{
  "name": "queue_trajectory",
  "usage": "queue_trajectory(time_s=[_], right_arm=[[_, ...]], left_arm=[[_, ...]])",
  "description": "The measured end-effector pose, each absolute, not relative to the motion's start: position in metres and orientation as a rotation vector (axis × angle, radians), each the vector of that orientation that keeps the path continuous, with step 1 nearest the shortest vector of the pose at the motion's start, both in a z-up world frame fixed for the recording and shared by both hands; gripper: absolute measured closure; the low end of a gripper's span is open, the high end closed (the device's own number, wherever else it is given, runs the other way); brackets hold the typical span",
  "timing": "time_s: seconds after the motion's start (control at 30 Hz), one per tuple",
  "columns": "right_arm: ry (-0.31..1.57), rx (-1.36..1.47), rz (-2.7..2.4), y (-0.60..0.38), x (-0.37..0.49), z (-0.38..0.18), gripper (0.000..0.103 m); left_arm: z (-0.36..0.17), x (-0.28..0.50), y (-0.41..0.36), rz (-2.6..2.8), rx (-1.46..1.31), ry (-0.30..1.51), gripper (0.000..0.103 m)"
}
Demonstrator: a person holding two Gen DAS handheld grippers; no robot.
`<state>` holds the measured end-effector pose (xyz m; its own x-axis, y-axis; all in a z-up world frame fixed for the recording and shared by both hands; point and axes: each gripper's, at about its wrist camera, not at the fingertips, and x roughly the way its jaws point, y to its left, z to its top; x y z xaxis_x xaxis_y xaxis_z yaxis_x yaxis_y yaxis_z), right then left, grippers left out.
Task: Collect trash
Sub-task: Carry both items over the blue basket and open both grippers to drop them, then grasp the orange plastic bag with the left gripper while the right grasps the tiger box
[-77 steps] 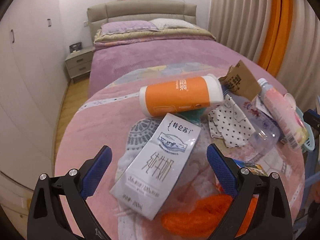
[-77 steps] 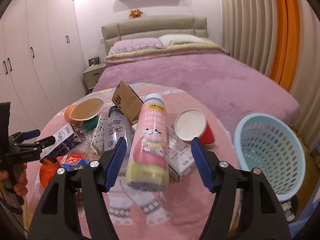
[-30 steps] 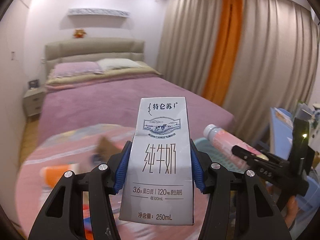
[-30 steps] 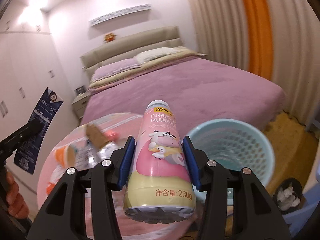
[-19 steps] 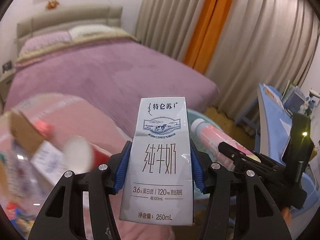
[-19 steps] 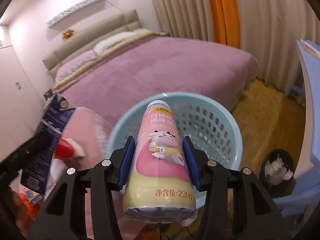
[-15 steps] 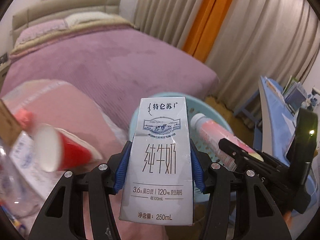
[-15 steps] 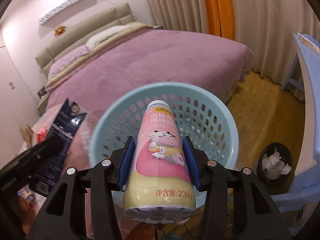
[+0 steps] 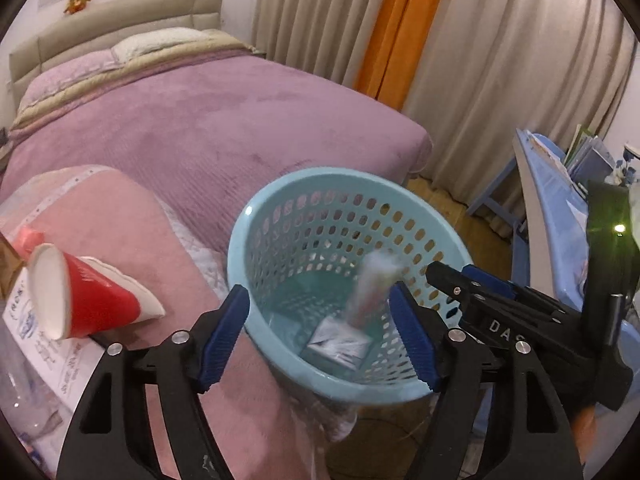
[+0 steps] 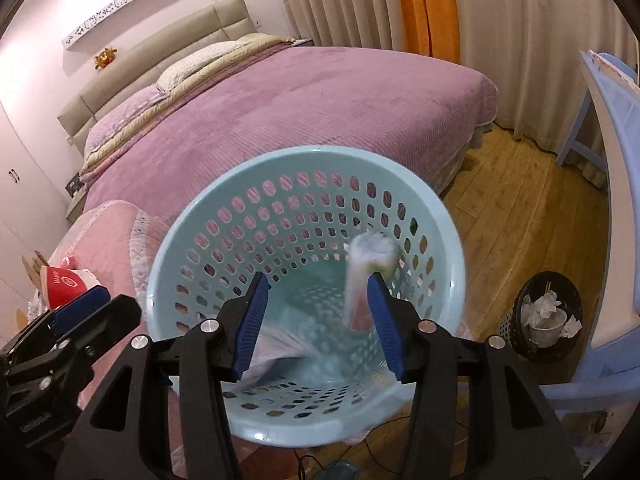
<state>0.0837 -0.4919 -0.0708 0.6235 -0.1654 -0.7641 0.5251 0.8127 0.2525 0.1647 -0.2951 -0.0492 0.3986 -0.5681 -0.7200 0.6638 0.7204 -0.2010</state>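
A light blue perforated basket (image 9: pixel 240 264) (image 10: pixel 160 268) stands beside the pink-covered table (image 9: pixel 112 208). Above it my left gripper (image 9: pixel 318 312) hangs with its jaws opening and nothing between them. The grey milk carton (image 9: pixel 340 342) (image 10: pixel 276 344) lies at the basket's bottom, blurred in the right wrist view. My right gripper (image 10: pixel 318 284) (image 9: pixel 460 280) is open over the basket too. The pink drink bottle (image 10: pixel 360 272) (image 9: pixel 372 288) is a blur inside the basket, free of the pads. The left gripper (image 10: pixel 92 300) shows at the lower left of the right wrist view.
A red paper cup (image 9: pixel 92 300) (image 10: pixel 64 284) lies on its side on a white box (image 9: pixel 40 344) at the table's edge. A purple bed (image 9: pixel 200 120) fills the back. A black waste bin (image 10: pixel 548 312) and a blue desk (image 10: pixel 612 120) stand on the wooden floor at the right.
Both grippers have let go: the milk carton left the left gripper and the pink bottle left the right gripper, and both dropped into the basket. The left jaws stand much wider.
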Motion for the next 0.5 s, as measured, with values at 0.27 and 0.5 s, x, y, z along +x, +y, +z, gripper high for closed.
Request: queue_trajectory(time_s=[0.27,0.5], right_arm=[[0.741,0.455,-0.337,-0.464,0.072,-0.041,0.055],[0.619,0.317,-0.218,-0.398,0.062,0.012,0.053]], left_arm=[[-0.011,0.141,-0.250,-0.783,0.051,0.749,0.023],[0.036,0.117,-0.176,-0.698,-0.011,0.630,0.019]])
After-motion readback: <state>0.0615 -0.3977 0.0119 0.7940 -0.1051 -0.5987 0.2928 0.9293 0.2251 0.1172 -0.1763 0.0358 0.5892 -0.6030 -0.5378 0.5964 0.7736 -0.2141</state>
